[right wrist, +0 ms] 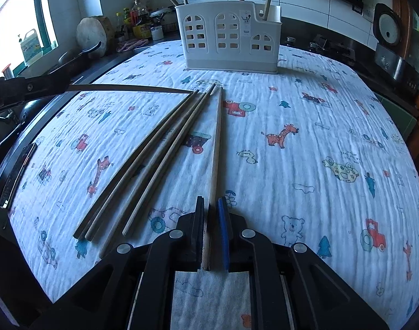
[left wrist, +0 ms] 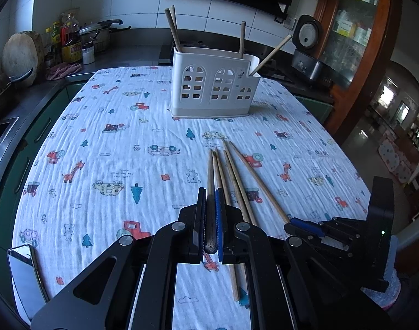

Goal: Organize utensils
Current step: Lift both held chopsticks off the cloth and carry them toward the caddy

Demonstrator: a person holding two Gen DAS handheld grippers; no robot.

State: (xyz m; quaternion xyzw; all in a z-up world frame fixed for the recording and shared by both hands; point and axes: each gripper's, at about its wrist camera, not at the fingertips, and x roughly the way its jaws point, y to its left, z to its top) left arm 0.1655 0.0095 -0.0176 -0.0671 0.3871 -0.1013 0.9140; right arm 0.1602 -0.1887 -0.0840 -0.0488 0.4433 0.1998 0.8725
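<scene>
Two grips underway: holder (left wrist: 215, 88) stands well ahead of both jaws. Left gripper (left wrist: 210, 220) clamps a dark chopstick (left wrist: 210, 181). Right gripper (right wrist: 211, 229), jaws narrow, straddles a pale chopstick (right wrist: 216, 148), one pad apparently clear. Next: close, lift, carry to holder.

Both wrists overlook table (left wrist: 99, 143), probably close.

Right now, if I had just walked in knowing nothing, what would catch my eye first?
Probably the bright cartoon-print cloth covering the whole table, with a white utensil holder standing at its far side, a few chopsticks poking out of it. Nearer, loose wooden chopsticks lie fanned on the cloth. The left tool grips a dark chopstick, and the right tool straddles a pale one.
</scene>
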